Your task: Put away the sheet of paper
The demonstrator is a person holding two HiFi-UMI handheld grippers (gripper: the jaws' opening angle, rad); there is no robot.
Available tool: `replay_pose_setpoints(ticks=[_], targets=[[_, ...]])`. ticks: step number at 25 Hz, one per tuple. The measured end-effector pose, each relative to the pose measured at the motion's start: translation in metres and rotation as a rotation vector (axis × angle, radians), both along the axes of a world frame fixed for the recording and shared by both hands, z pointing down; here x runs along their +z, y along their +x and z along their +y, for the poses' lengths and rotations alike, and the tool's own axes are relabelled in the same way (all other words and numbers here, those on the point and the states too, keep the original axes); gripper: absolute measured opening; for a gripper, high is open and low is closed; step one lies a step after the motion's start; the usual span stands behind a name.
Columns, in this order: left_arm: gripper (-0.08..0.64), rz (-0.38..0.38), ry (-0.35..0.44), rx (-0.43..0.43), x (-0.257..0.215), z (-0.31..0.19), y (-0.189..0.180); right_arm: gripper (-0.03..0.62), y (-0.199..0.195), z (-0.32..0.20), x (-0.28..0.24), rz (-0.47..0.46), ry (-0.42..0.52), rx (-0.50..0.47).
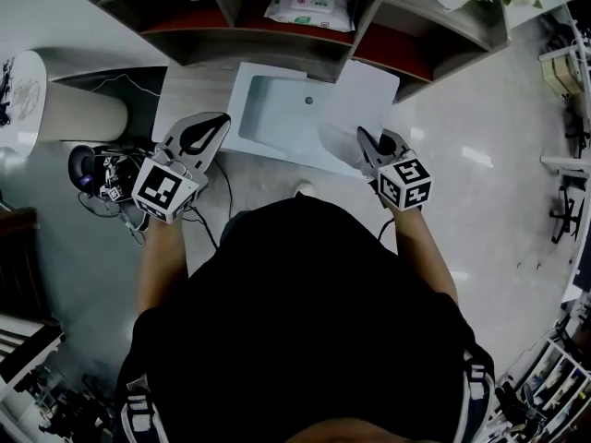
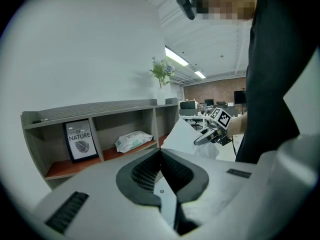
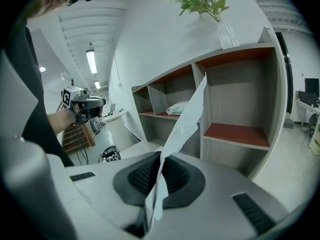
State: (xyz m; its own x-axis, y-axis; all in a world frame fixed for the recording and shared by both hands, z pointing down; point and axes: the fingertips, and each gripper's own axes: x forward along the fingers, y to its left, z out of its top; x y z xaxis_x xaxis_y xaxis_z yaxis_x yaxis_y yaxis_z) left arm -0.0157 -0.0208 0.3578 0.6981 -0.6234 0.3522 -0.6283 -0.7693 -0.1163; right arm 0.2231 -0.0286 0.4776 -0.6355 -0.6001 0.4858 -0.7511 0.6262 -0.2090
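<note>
The white sheet of paper (image 1: pixel 362 107) stands up from my right gripper (image 1: pixel 367 144), which is shut on its lower edge, in front of the shelf unit's right side. In the right gripper view the sheet (image 3: pixel 189 115) rises from between the closed jaws (image 3: pixel 160 157) toward the shelf. My left gripper (image 1: pixel 220 124) hovers at the left of a pale open tray (image 1: pixel 247 89), its jaws together with nothing between them (image 2: pixel 160 153). The left gripper view shows the paper (image 2: pixel 181 136) and the right gripper (image 2: pixel 201 139) off to the right.
A grey shelf unit (image 1: pixel 231 37) with red-brown boards runs along the back; it holds a wipes pack (image 1: pixel 309 7) and a framed print (image 2: pixel 80 140). A vase with a plant (image 2: pixel 161 80) stands on top. A white cylinder (image 1: pixel 65 111) and cables (image 1: pixel 109 179) lie at the left.
</note>
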Motion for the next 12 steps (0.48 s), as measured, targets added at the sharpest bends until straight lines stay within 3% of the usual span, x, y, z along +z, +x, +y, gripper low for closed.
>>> replay_pose_setpoints(ticks=[12], targets=[[0.021,0.007,-0.024,-0.016,0.007,0.012,-0.012,0.014,-0.016,-0.003,0.001,0.0,-0.009,-0.039]])
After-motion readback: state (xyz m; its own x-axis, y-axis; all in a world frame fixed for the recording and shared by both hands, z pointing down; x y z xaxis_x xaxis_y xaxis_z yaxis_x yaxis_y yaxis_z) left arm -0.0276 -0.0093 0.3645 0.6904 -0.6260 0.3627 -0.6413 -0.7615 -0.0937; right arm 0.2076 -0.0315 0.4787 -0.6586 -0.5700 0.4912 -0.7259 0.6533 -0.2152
